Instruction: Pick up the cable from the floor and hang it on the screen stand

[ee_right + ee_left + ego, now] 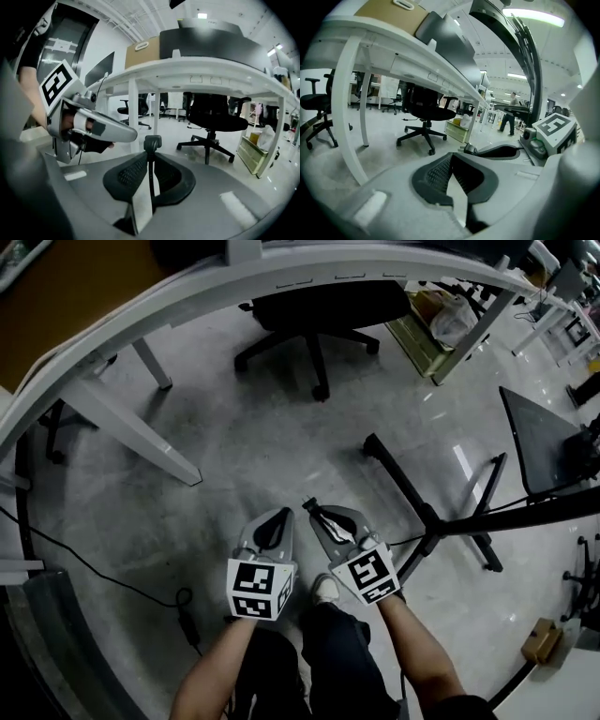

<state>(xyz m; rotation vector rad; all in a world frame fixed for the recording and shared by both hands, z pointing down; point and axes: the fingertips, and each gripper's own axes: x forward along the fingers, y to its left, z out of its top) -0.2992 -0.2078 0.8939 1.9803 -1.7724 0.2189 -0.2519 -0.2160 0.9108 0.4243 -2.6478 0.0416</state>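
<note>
Spreading across the head view, the grey floor (281,446) ran under a long white desk (309,273) whose slanted legs came down on the left. A black chair (314,315) was tucked under the desk, straight ahead of both grippers. To the right stood the black stand (431,517). Its base legs lay on the floor just right of the right gripper, and its pole reached off toward the right edge below a dark screen (544,442). Beyond the stand's far leg, a yellow-green crate (417,334) sat by a desk leg with a pale bag (455,320) just beside it. A small box (542,641) lay on the floor at lower right, well apart from the stand. The left gripper (284,512) and right gripper (319,514) were held side by side above the floor, close together but not touching. The left gripper's jaws met at the tips with nothing between them. The right gripper's jaws pinched the cable (151,173), which ran up between the pads, off the floor. Its plug (152,140) stuck out past the tips. A black wire (94,568) lay on the floor at the left and ended near the left forearm; whether it joined the cable could not be told.
</note>
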